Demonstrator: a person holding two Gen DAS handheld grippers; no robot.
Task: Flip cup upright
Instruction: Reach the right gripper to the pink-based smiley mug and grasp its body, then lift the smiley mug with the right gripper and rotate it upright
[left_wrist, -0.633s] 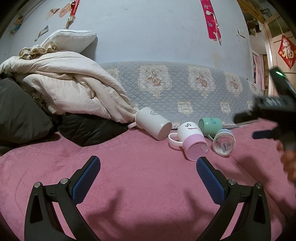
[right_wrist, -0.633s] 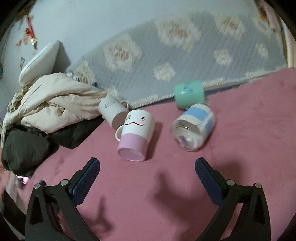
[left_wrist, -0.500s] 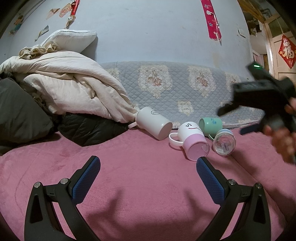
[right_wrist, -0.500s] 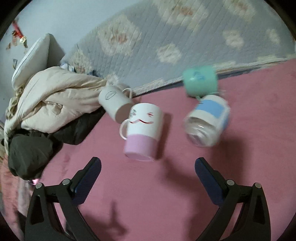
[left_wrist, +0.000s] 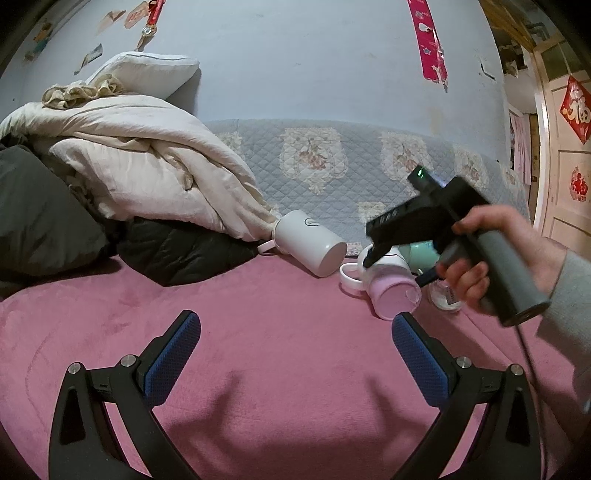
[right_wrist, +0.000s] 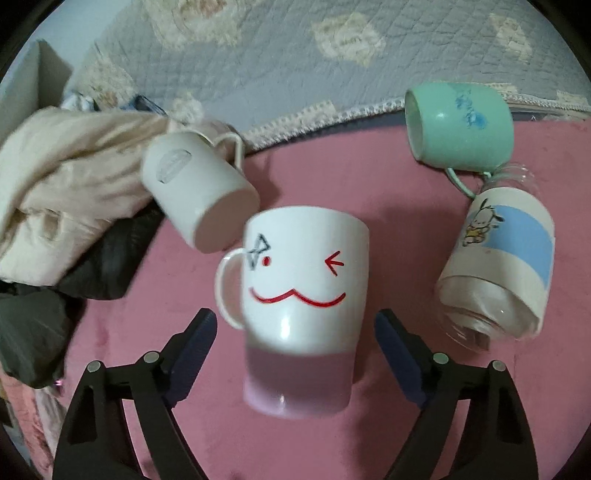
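A white and pink mug with a red smile lies on its side on the pink blanket, base toward me, handle at the left. My right gripper is open, its blue pads on either side of the mug's pink base, apart from it. In the left wrist view the same mug lies at the right, partly hidden by the right gripper's black body and the hand. My left gripper is open and empty, low over the blanket, well short of the cups.
A plain white mug lies tipped at the left, a mint green cup and a clear cup with a blue band lie at the right. Cream bedding and dark clothing pile up at the left. A grey quilt lines the wall.
My right gripper has moved forward and down to straddle the smile mug's base. In the left wrist view it has swung in from the right over the cups. The left gripper has stayed still.
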